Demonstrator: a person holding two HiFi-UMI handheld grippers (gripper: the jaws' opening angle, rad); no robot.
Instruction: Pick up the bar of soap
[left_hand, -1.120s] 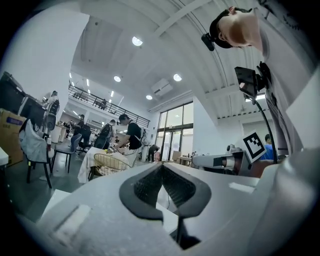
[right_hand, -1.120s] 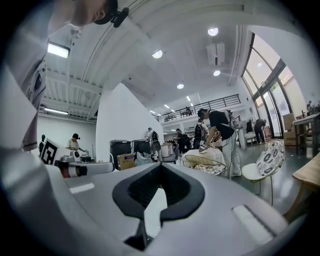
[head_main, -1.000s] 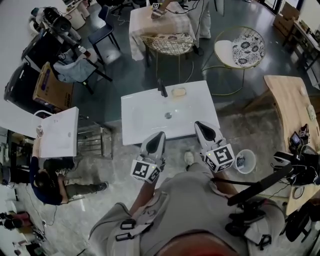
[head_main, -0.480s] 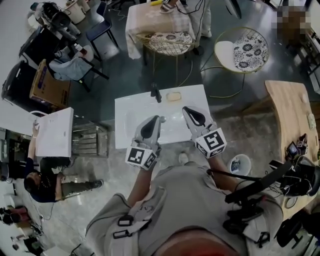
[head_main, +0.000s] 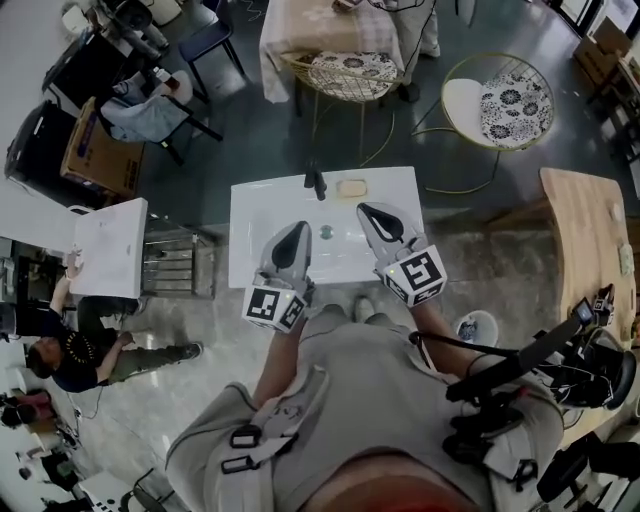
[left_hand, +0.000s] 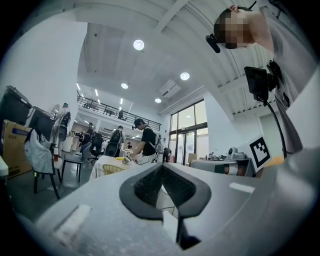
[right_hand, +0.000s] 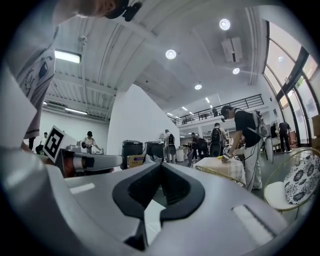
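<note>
A white sink basin (head_main: 270, 205) stands on the grey floor, with a dark faucet (head_main: 317, 183) at its far rim and a round drain (head_main: 326, 232) near its centre. A second white basin (head_main: 110, 260) stands well apart to the left, with a person (head_main: 70, 355) crouched beside it. Beyond are two wire chairs with patterned cushions (head_main: 349, 70) (head_main: 505, 100). A wooden surface (head_main: 580, 230) occupies the right edge, with a small bucket (head_main: 478, 328) on the floor nearby.

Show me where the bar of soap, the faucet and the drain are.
bar of soap (head_main: 351, 187), head view, middle of its top face.
faucet (head_main: 318, 184), head view, on its dark body.
drain (head_main: 326, 232), head view, its centre.
</note>
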